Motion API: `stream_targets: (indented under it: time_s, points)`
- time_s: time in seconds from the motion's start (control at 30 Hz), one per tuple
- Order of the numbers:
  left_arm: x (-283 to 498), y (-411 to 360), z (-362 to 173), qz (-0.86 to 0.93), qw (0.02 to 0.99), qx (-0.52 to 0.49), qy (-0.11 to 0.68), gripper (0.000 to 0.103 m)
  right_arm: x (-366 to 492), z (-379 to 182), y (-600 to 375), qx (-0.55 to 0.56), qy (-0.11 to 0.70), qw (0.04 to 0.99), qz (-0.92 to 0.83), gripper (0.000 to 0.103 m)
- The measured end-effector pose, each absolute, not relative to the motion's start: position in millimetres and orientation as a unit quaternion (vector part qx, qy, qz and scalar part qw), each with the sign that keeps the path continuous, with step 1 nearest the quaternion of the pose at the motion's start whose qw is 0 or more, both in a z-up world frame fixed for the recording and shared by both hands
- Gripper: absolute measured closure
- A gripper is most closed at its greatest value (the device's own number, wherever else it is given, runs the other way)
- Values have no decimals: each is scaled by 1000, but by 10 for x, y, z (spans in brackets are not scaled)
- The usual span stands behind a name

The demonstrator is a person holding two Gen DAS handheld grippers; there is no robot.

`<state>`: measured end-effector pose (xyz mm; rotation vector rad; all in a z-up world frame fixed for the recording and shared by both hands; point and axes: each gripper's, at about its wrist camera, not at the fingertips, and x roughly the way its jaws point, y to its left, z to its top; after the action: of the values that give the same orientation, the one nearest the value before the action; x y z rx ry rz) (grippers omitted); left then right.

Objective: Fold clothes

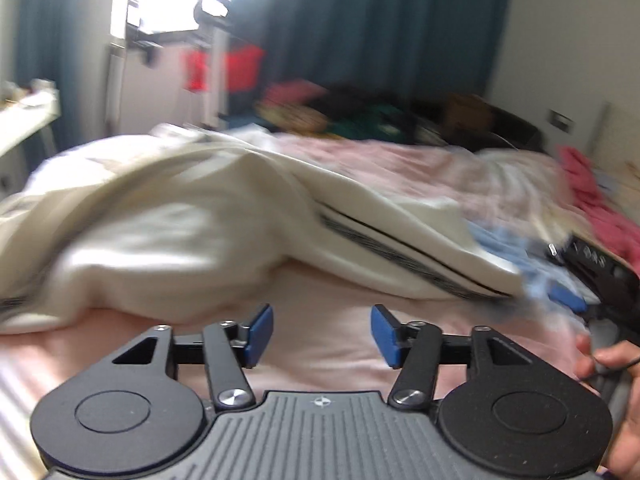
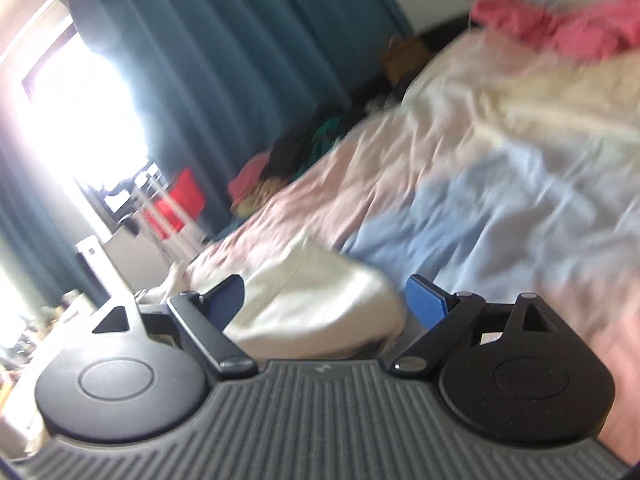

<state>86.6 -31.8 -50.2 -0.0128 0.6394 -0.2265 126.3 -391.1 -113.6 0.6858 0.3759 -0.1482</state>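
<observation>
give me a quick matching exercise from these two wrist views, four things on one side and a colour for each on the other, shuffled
Things:
1. curtain
2. bed sheet
3. garment with the dark striped edge
4. crumpled cloth at the far right of the bed

Colours:
A. cream
B. deep pink
C. teal
D. pale pink

Pairs: 1-C, 2-D, 3-A, 4-B
</observation>
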Motion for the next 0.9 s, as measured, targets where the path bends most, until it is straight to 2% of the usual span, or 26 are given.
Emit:
stream_targets:
  time_s: [0.13, 0.2, 0.27, 0.4, 0.67, 0.8, 0.83, 0.87, 0.9]
  points:
    - [653, 17, -479, -53, 960, -12, 275, 38, 1395, -1311, -3801, 378, 235, 894, -46, 13]
    - [641, 137, -504, -46, 959, -26, 280, 38, 1449, -1419, -3778, 417, 253, 872, -30, 13]
    - [666, 242, -503, -41, 958, -41, 282, 38, 1483, -1632, -3824, 499, 265, 825, -9, 13]
    - [757, 407, -467, -46, 956, -75, 279, 33, 1487, -1934, -3912, 618, 220, 755, 14, 12]
    - [757, 787, -450, -1, 959, -119, 258, 29, 1818, -1937, -3983, 645, 183, 740, -53, 14]
    - [721, 900, -432, 14, 966, -102, 237, 28, 2101, -1844, -4009, 607, 235, 745, -145, 34]
    - [715, 916, -434, 17, 968, -93, 231, 27, 2175, -1801, -3996, 585, 252, 752, -169, 58]
    - [729, 927, -439, 21, 968, -89, 232, 27, 2249, -1758, -3984, 564, 268, 757, -192, 77]
    - [764, 946, -432, 20, 967, -91, 236, 27, 2290, -1692, -3987, 549, 274, 763, -204, 87]
